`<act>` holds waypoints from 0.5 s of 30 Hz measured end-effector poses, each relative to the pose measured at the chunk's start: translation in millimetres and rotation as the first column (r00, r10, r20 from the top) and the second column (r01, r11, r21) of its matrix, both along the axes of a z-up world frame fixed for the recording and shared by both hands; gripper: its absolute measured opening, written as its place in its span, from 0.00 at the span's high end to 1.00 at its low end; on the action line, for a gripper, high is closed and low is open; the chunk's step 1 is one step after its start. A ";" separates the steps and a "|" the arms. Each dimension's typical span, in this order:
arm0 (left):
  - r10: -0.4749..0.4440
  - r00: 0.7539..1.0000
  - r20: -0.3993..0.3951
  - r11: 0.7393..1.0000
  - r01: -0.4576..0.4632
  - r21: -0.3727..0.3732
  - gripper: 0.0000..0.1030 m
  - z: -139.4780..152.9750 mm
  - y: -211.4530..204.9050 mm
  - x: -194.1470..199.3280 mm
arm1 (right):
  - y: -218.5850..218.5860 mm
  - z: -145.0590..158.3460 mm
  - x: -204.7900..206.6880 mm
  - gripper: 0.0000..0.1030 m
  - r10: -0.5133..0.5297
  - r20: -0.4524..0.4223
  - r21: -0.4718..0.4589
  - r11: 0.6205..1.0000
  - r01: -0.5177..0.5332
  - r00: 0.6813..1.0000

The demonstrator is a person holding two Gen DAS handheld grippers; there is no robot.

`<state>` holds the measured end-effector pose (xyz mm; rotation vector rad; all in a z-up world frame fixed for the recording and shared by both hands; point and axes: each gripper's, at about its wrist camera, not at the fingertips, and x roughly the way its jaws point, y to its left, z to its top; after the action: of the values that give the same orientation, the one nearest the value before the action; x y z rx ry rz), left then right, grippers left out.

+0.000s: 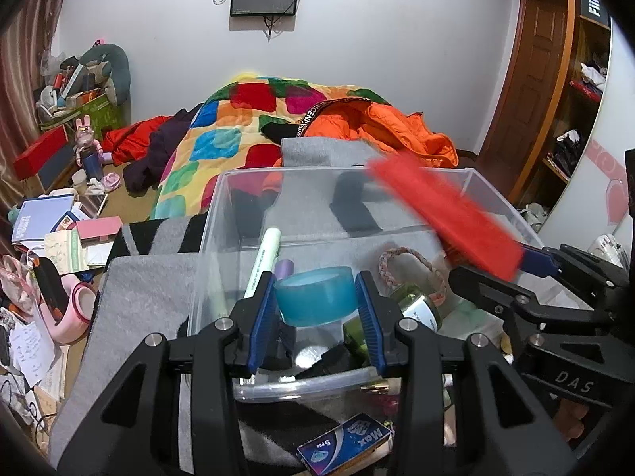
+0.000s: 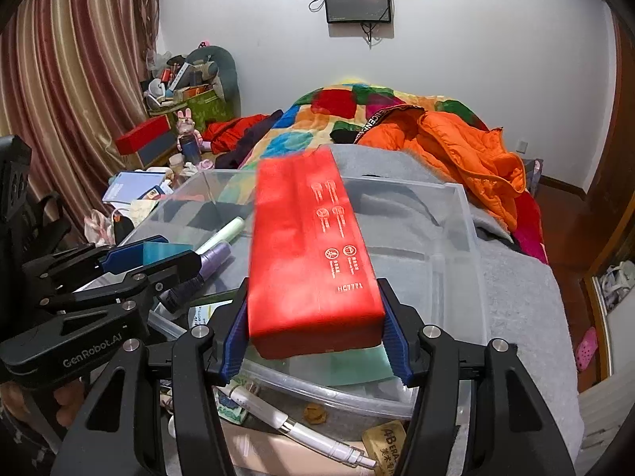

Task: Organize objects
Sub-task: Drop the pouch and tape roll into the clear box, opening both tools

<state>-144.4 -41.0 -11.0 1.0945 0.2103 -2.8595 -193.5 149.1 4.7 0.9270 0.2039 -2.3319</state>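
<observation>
Left wrist view blurs the red box (image 1: 444,214) into a smear, and its printed face is unreadable there; the clear plastic bin (image 1: 401,176) partly veils a green marker (image 1: 262,261), a braided bracelet (image 1: 412,273) and a green bottle (image 1: 416,309) inside it. The left tool (image 1: 316,301) tilts downward over the bin's near rim, its blue pads clamped on a teal tape roll (image 1: 315,295). The right tool (image 2: 313,331) also slopes down above the bin, gripping the red box at its near end. The box's long axis runs away from that tool toward the bin's far wall, its far end raised. The bin sits on a grey blanket (image 2: 528,297) on the bed.
</observation>
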 end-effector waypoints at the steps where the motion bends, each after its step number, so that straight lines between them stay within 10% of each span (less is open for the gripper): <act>1: -0.003 1.000 0.001 1.000 0.003 -0.001 0.61 0.1 0.3 0.8 | 0.8 0.0 0.6 0.47 0.001 0.001 -0.001 1.000 -0.001 1.000; 15: -0.021 0.999 -0.044 1.000 0.020 -0.005 0.29 19.0 4.6 30.2 | 39.7 19.8 18.5 0.43 -0.034 -0.021 -0.050 0.998 0.033 0.999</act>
<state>-114.2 -36.4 8.0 1.0402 0.1963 -2.9026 -175.0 188.8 24.4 0.8878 0.1393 -2.3677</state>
